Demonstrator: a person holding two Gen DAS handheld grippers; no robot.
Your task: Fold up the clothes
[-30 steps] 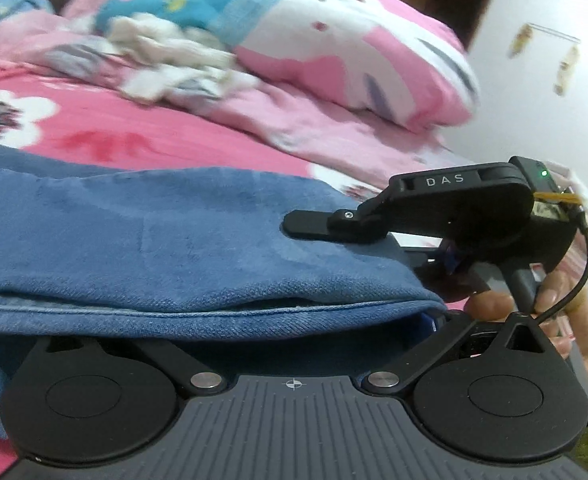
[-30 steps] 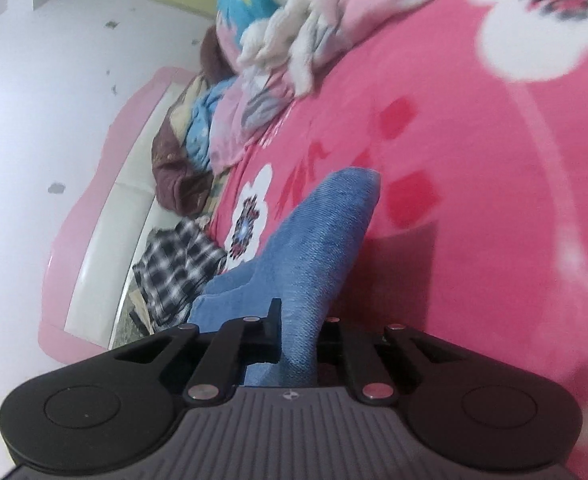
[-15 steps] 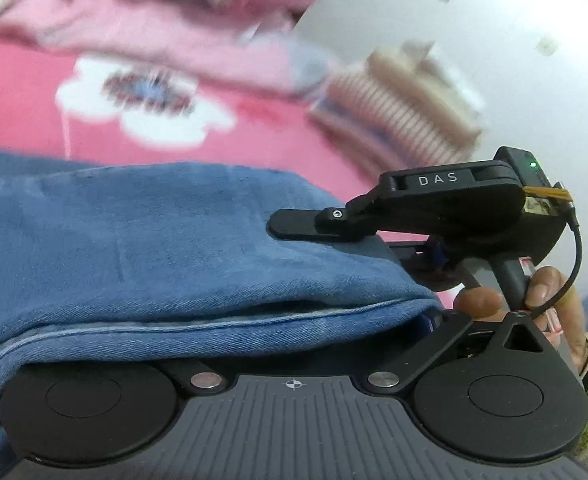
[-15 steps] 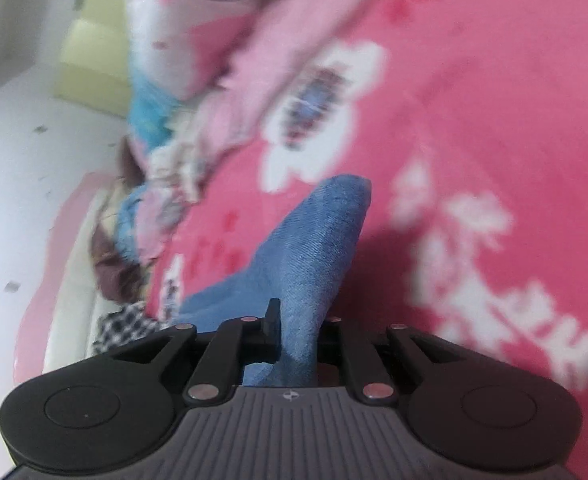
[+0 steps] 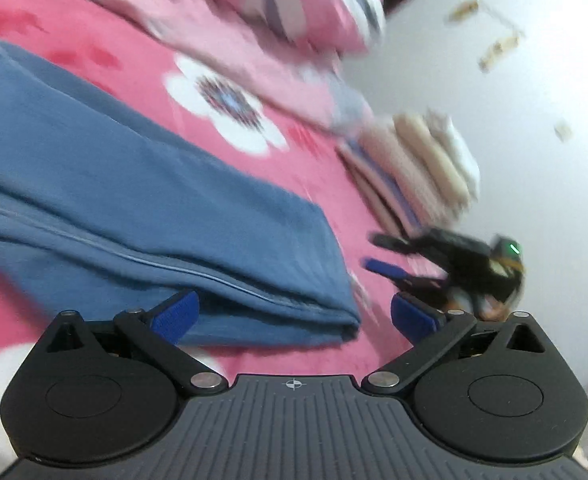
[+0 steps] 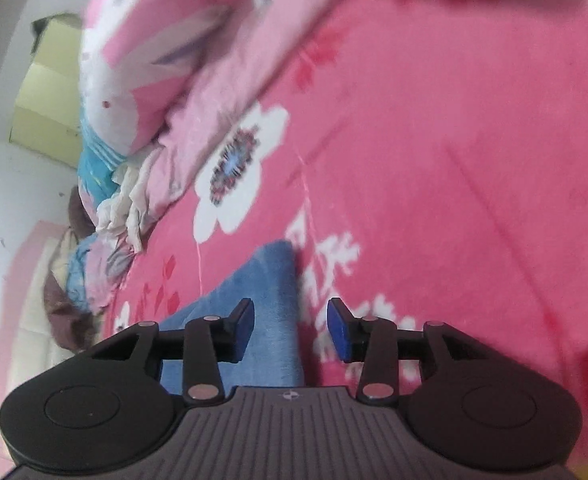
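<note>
We see two tools and one garment. The blue denim garment (image 5: 141,200) lies folded in flat layers on the pink flowered bed (image 5: 314,168), its stitched hem showing along the near edge. Our left tool (image 5: 294,314) stands wide open, the fold's corner between its blue pads (image 5: 175,314) but not pressed. Our right tool (image 6: 289,326) has just been opening; it stands partly open, the denim loose between its fingers.

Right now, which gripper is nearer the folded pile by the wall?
Right. The right gripper hovers right beside the folded pile; the left gripper sits further back, beside the blue jeans.
</note>
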